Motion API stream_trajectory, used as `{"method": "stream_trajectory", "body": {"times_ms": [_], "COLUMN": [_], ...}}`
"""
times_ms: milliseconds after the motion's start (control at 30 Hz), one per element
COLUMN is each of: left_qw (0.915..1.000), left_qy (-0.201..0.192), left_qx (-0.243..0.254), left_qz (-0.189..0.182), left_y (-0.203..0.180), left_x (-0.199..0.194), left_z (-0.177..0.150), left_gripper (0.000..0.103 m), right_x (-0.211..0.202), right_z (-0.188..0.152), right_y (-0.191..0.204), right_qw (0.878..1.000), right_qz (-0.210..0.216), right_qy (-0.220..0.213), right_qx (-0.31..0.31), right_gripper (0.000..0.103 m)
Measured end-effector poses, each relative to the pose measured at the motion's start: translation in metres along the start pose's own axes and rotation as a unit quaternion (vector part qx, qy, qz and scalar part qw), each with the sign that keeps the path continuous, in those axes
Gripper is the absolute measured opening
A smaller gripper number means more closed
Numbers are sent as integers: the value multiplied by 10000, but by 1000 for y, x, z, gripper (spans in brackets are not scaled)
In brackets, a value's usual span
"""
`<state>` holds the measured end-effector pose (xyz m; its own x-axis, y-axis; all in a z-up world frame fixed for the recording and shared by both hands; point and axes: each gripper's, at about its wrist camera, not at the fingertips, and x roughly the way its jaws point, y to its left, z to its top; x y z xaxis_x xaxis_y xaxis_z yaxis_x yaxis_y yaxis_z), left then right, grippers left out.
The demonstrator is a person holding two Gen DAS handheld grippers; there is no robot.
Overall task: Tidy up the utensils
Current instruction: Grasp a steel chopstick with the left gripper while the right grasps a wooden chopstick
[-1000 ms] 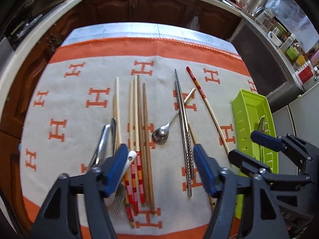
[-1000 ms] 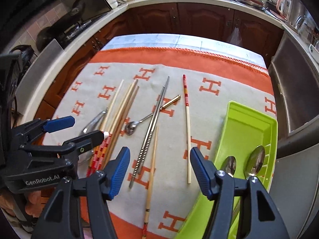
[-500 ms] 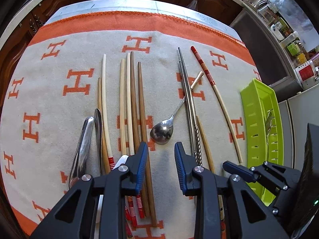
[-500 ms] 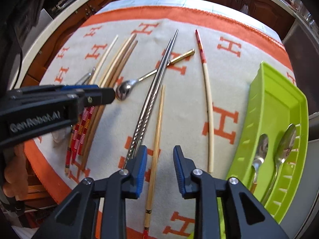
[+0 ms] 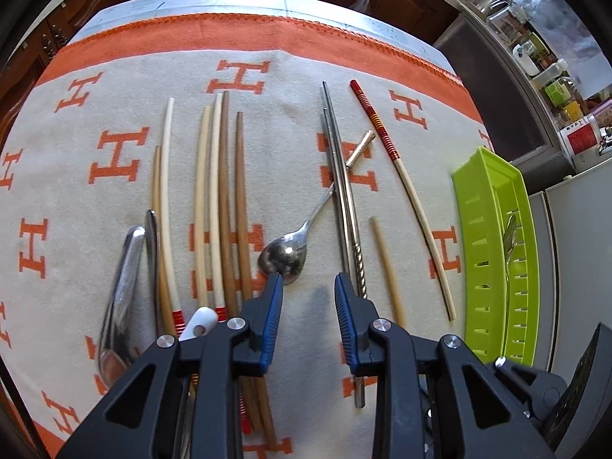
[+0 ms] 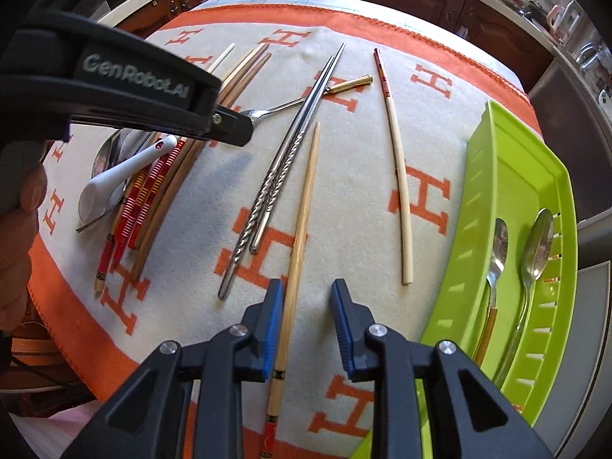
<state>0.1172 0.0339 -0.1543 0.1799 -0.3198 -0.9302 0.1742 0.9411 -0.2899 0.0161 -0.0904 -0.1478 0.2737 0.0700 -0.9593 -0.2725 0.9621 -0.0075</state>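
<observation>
The right gripper [image 6: 306,287] points steeply down at the cloth, its jaws narrow after closing in over the last moment; a bamboo chopstick [image 6: 304,222] lies between the blue pads [image 6: 273,321], hard against the left one while the right one stands clear of it, so nothing is pinched. Just left of that stick lie two twisted metal chopsticks [image 6: 267,191] side by side, and to its right, well apart, a pale chopstick with a red top [image 6: 397,168]. Further right the green tray [image 6: 508,176] sits at the cloth's edge with two spoons [image 6: 535,252] lying in it. The left gripper [image 5: 309,281] also points down, its jaws narrowed from wide within the last second, with only bare cloth between them; its left pad [image 5: 273,317] tip is at the bowl of a metal spoon [image 5: 285,254], though contact cannot be told, and its right tip is beside the metal chopsticks. The spoon's handle runs under those chopsticks. Left of the left gripper lies a row of wooden and pale chopsticks [image 5: 222,210], then a white ceramic spoon [image 6: 114,179] resting on their red-banded ends, with more steel cutlery [image 5: 122,287] at the far left. Everything rests on a cream tablecloth [image 5: 114,88] with orange H marks and an orange border. A person's hand [image 6: 19,229] holding the left tool shows in the right wrist view.
</observation>
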Motion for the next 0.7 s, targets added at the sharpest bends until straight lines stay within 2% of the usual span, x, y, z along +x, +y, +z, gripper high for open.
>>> {"method": "stream_trajectory", "body": {"times_ms": [33, 200, 433, 700], "left_qw": [10000, 10000, 9999, 9980], "left_qy": [1, -5, 50, -56], "left_qx": [1, 19, 0, 250], "left_qz": [-14, -81, -90, 575], "left_y": [-2, -7, -15, -35], "left_x": [2, 7, 17, 21], "left_z": [1, 1, 3, 4], "left_gripper": [26, 18, 13, 7], "right_x": [-1, -1, -19, -35], "right_z": [-2, -6, -5, -3], "right_y": [1, -12, -49, -57], "right_qw": [10000, 9991, 9909, 9868], "right_qz": [-31, 21, 441, 581], "right_qy": [-71, -205, -437, -625], "right_qx": [-26, 366, 1196, 1376], "right_gripper": [7, 6, 6, 6]}}
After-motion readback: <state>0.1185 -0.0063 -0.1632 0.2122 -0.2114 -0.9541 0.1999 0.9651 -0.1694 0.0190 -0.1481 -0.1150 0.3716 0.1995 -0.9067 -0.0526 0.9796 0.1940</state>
